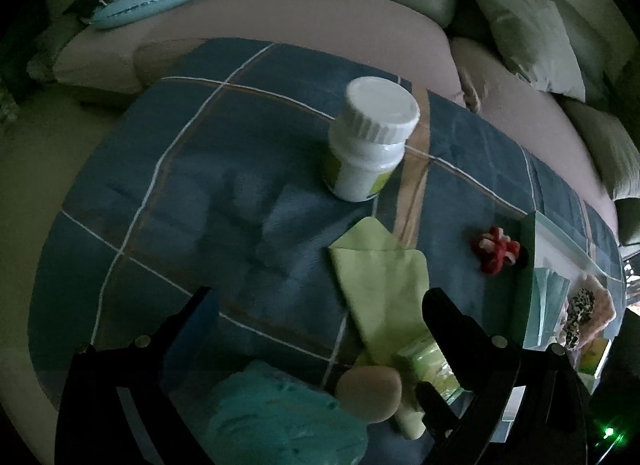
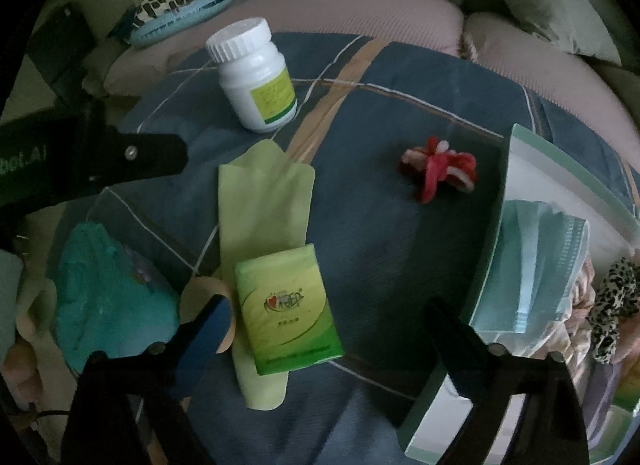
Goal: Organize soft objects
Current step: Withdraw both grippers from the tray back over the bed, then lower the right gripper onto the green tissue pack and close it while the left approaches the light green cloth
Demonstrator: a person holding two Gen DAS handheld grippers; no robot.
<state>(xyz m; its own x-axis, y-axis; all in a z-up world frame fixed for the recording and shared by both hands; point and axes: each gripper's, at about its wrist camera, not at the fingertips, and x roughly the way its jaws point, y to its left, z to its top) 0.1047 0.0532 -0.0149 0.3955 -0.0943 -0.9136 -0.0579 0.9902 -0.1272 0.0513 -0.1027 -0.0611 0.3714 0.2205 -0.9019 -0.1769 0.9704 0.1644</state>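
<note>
Ahead of our right gripper (image 2: pixel 324 329) we see bare blanket (image 2: pixel 380 249) up to the red hair tie (image 2: pixel 440 171). A tissue pack (image 2: pixel 288 309) crowds its left finger, the box (image 2: pixel 494 241) its right. A white bottle (image 2: pixel 256 77) stands beyond.

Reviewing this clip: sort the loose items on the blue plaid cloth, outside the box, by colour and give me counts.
Green: 2, the light green cloth and the tissue pack lying on it.
White: 1, the pill bottle.
Red: 1, the red hair tie.
Teal: 1, the teal bundle.
Beige: 1, the tape roll.
Total: 6.
</note>
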